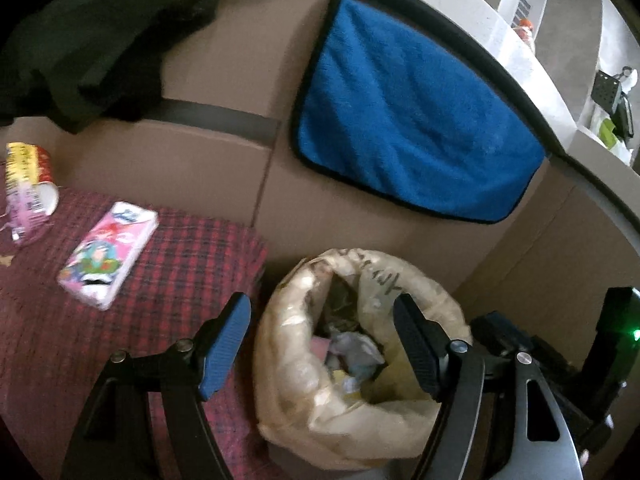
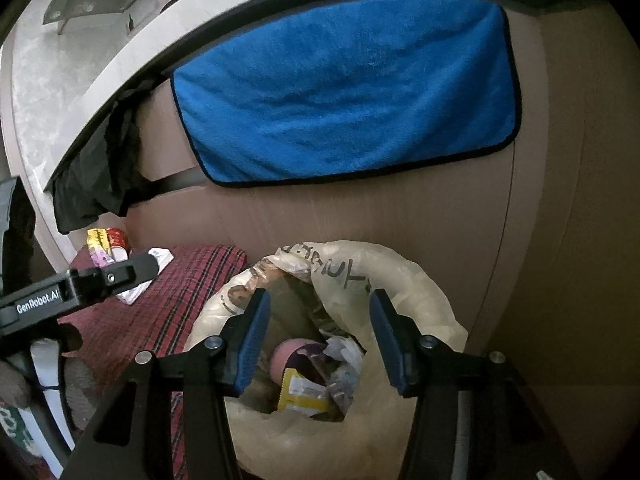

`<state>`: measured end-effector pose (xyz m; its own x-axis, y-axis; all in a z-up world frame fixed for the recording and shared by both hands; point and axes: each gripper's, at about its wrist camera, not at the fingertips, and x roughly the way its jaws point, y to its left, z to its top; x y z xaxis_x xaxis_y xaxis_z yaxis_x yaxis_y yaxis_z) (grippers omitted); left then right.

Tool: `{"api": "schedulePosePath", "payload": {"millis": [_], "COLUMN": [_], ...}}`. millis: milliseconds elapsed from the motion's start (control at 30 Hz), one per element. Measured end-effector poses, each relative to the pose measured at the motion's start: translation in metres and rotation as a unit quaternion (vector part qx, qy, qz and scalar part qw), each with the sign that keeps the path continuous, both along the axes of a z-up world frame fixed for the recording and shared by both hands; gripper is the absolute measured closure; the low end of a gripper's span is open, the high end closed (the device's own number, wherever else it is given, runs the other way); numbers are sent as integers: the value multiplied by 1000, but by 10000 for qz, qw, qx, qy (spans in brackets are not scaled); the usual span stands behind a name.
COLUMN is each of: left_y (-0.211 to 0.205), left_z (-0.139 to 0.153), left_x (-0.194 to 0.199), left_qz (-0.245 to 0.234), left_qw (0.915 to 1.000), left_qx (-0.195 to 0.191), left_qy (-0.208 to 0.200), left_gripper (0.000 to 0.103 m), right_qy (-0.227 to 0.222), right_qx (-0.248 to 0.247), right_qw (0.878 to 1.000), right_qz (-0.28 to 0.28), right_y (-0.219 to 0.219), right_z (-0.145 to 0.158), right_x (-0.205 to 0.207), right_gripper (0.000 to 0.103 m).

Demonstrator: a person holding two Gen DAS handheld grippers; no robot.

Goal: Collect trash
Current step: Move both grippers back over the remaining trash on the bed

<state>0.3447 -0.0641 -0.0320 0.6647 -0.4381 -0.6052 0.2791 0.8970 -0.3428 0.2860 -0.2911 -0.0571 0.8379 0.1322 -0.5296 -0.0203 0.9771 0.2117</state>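
Both of my claws are spread apart right now with nothing between the pads. My right gripper point(image 2: 316, 340) hangs straight over the mouth of the trash bag point(image 2: 408, 276), a crinkly cream plastic bag with dark lettering and its rim rolled down, and through the gap in the jaws I can see the junk already inside: a yellow wrapper point(image 2: 304, 394), something pink and rounded point(image 2: 290, 354), and some crumpled paper point(image 2: 344, 350). My left gripper point(image 1: 322, 346) sits a bit off to the side of the same bag point(image 1: 304, 412), its one blue pad over the red plaid cloth point(image 1: 132, 320) and the other over the bag opening, also empty. On that plaid cloth, well apart from the bag, there's a pink tissue pack point(image 1: 108, 254) with cartoon print lying flat, and further out a red and yellow paper cup point(image 1: 34, 178) tipped on its side next to some clear pinkish plastic wrapper point(image 1: 24, 216). Behind everything is a brown cardboard wall point(image 1: 224, 160) with a blue microfiber towel point(image 1: 408, 120) draped over it, and a dark garment point(image 1: 80, 48) hanging off toward the left. From the right wrist view my left gripper's black body shows at the left edge, reaching over the plaid cloth.
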Motion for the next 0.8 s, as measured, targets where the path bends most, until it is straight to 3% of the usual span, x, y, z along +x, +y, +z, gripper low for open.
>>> {"api": "schedulePosePath", "payload": {"millis": [300, 567, 800], "left_y": [28, 60, 105], "left_z": [7, 14, 21], "left_x": [-29, -54, -72], "left_qz": [368, 720, 1051], "left_qw": [9976, 9902, 9874], "left_qx": [498, 1033, 990], "left_qy": [-304, -610, -655], "left_gripper": [29, 29, 29], "right_qy": [2, 34, -136], "right_qx": [44, -28, -110], "right_qw": [9998, 9988, 9985], "right_qz": [189, 489, 525], "right_y": [16, 47, 87], "right_z": [4, 5, 18], "right_x": [-15, -23, -26], "right_gripper": [54, 54, 54]}}
